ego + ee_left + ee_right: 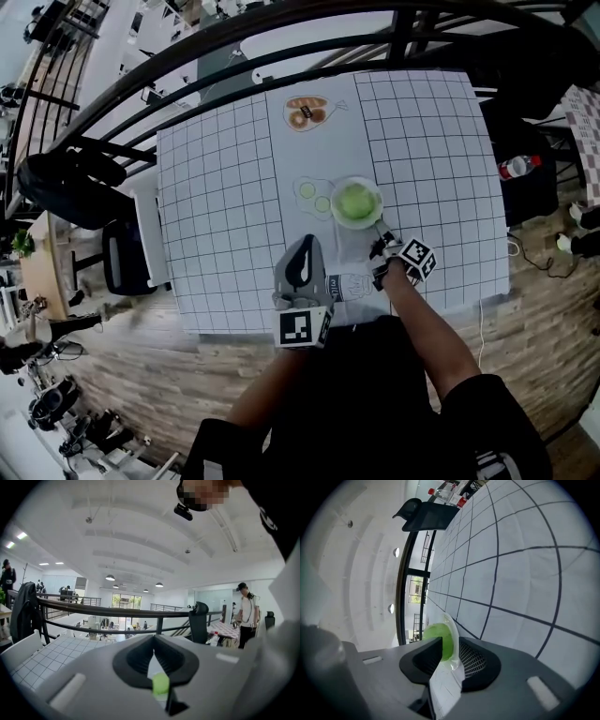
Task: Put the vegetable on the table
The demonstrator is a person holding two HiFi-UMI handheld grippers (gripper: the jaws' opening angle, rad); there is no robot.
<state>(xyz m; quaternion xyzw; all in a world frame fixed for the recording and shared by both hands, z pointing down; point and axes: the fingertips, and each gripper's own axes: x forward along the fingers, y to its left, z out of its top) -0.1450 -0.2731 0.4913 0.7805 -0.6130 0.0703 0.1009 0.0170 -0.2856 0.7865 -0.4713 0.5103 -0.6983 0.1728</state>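
Head view: a round green vegetable (356,202) in a clear plastic wrapper is lying on the white grid-lined tabletop (216,206), on its plain middle strip, just beside a printed outline of cucumber slices (314,195). A printed bread picture (306,112) is sitting further up the strip. The right tongs (382,246) are resting just beside the vegetable, pointing at it. The left tongs (305,246) are lying near the front edge.

Left gripper view: the left tongs (153,639) are pointing up and off towards a black railing (117,611), their jaws meeting at the tips with nothing between them.

Right gripper view: the right tongs (450,641) are standing wide. The round green vegetable (439,637) is sitting at their tips on the tabletop (525,573). Whether a pad is touching it I cannot tell.
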